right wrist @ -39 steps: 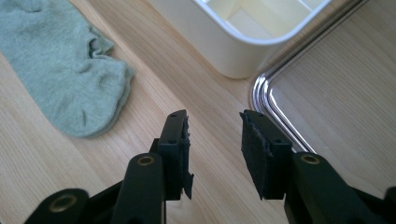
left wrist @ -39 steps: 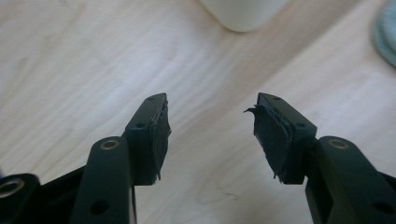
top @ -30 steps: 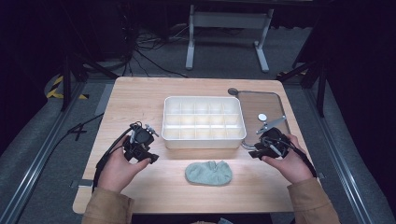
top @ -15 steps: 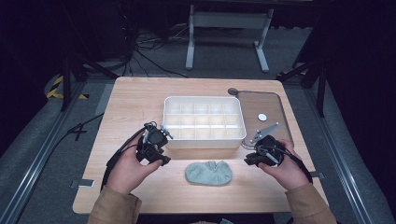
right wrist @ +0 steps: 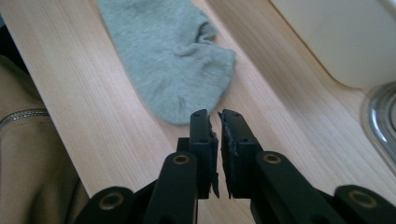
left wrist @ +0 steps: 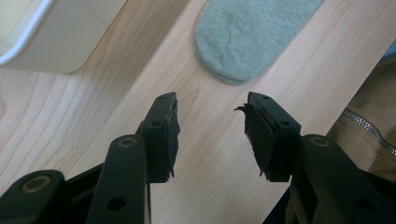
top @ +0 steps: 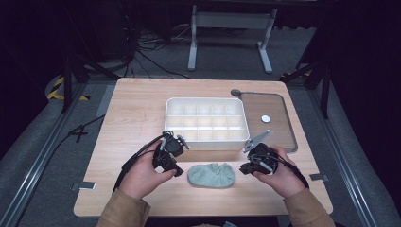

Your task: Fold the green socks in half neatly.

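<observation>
A grey-green sock [top: 211,174] lies flat on the wooden table near the front edge, just before the white compartment box [top: 206,123]. My left gripper [top: 178,170] is at the sock's left end, and in the left gripper view the sock [left wrist: 250,37] lies just beyond the open left gripper [left wrist: 212,100]. Its jaws have just been opening, with only bare wood between them. My right gripper [top: 242,168] is at the sock's right end. In the right gripper view its jaws have just been closing to a thin slit, and nothing is between them. The right gripper [right wrist: 214,114] almost touches the sock's [right wrist: 163,51] edge.
A clear lid [top: 276,135] with a small white disc [top: 265,118] on it lies to the right of the box. The box's front wall [right wrist: 336,37] stands close behind both grippers. A tan jacket sleeve [left wrist: 369,116] is at the table's near edge.
Both hands have moved inward toward the sock, the left rightward and the right leftward. The right jaws have closed almost together.
</observation>
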`<state>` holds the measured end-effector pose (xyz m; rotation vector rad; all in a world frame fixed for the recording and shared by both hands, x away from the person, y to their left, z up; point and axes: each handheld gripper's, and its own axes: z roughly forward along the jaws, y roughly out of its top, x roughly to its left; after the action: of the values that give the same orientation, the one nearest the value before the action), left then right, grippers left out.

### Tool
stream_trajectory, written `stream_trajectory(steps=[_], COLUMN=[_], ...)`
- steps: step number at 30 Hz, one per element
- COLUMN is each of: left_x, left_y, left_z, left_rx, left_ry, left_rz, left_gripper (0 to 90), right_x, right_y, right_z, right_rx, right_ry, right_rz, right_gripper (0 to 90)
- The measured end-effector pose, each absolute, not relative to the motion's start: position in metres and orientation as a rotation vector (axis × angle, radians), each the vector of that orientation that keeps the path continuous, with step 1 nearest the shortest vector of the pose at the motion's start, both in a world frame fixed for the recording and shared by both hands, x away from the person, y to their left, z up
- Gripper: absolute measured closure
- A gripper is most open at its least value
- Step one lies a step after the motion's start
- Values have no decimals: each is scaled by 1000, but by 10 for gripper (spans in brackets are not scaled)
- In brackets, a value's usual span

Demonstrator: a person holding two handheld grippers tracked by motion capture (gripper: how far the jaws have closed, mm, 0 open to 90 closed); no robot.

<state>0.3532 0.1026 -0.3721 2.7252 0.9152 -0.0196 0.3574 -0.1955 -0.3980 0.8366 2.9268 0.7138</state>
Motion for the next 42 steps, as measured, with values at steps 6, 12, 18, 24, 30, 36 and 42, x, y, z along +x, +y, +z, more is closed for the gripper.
stream_trajectory(steps=[6,12,18,24,30,36,42], left_x=[354,354,354,355,356,357,359], left_y=[102,97,91,90,91,92,88], left_z=[-384,-390,-399,-406,-415,-423,-434], left_rx=[2634,2654,2661,2667,2619,2498,2505], left_ry=[977,973,976,933,956,1093,1137], left_rz=[-93,-71,-92,-49,-86,-70,-120], left_gripper=[586,591,605,595,593,552,555], right_x=[357,353,353,358,356,357,357], right_y=[-173,-159,-151,-150,-150,-151,-151], right_z=[-411,-418,-427,-444,-444,-444,-444], right_rx=[785,750,752,810,784,783,784], right_ry=[3007,3029,3012,3008,3005,3007,3008], right_rz=[668,628,593,565,566,573,575], right_gripper=[882,886,883,893,893,893,892])
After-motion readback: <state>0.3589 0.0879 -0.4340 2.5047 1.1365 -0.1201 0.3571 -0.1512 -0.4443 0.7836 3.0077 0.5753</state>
